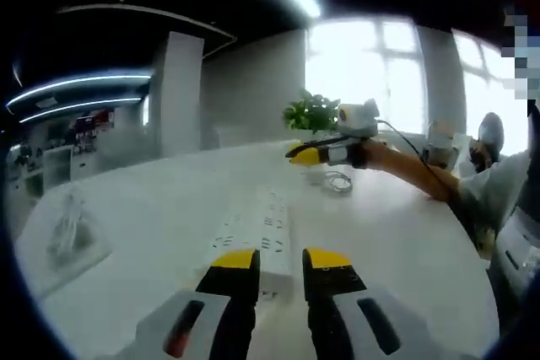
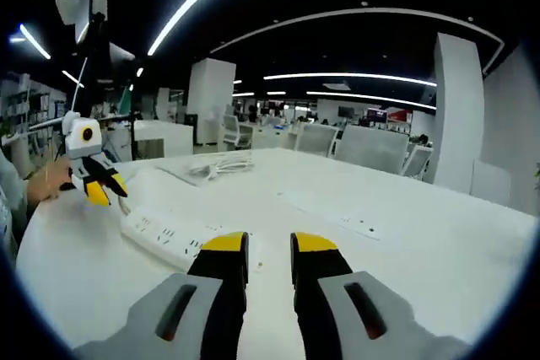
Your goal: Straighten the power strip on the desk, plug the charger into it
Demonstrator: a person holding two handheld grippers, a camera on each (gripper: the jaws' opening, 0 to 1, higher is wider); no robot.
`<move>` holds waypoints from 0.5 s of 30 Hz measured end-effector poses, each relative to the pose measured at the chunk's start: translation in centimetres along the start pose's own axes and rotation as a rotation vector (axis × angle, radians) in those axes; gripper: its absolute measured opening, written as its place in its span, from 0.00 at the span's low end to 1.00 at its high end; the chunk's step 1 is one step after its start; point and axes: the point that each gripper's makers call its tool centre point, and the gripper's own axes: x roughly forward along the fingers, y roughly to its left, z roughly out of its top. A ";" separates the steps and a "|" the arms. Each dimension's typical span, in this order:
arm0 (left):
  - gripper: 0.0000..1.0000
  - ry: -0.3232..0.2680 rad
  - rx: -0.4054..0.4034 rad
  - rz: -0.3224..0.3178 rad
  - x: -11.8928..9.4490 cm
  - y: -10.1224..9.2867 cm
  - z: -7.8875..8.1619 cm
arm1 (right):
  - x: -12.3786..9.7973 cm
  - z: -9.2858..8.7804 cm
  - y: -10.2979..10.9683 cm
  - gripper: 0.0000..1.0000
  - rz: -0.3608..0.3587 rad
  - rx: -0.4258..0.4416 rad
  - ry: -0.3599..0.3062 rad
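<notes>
In the left gripper view, the left claw (image 1: 279,260) hangs parted over the near end of a long white power strip (image 1: 257,238), whose rows of sockets run lengthwise mid-tabletop (image 1: 152,208). The right claw (image 1: 305,155) hovers beyond.

In the right gripper view, the right claw (image 2: 268,244) is parted and empty; the power strip (image 2: 164,238) lies near the tabletop's (image 2: 422,267) left edge, below the left claw (image 2: 103,187).

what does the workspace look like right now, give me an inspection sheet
Surface: white desk, mostly bare.
Job's things: white power strip lies flat, running away from the left gripper; charger not identified.
Clutter: clear plastic bag near the desk's edge; potted plant at the far side.
Grippers: left gripper open, jaws just above the strip's near end; right gripper open, over bare desk beside the strip, holding nothing.
Cables: coiled white cable on the desk; small wire loop near the right gripper.
Surroundings: open office, chairs, ceiling light strips, bright windows.
</notes>
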 end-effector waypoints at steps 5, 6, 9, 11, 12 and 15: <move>0.22 -0.033 0.002 0.034 -0.2 0.5 0.8 | -2.1 1.5 -1.3 0.19 -0.057 0.011 -0.058; 0.22 -0.040 -0.005 0.039 -0.3 0.6 1.0 | -2.6 1.6 -1.7 0.19 -0.067 0.013 -0.062; 0.22 -0.066 -0.011 0.059 -0.6 1.0 1.5 | -3.6 1.6 -2.7 0.19 -0.094 0.020 -0.071; 0.22 -0.084 -0.016 0.070 -0.8 1.2 1.8 | -4.3 1.3 -3.6 0.19 -0.118 0.030 -0.075; 0.23 -0.085 -0.016 0.071 -0.8 1.2 1.8 | -4.4 1.3 -3.7 0.19 -0.121 0.031 -0.076; 0.25 -0.090 -0.023 0.084 -0.8 1.5 1.9 | -5.3 0.7 -5.0 0.19 -0.162 0.040 -0.083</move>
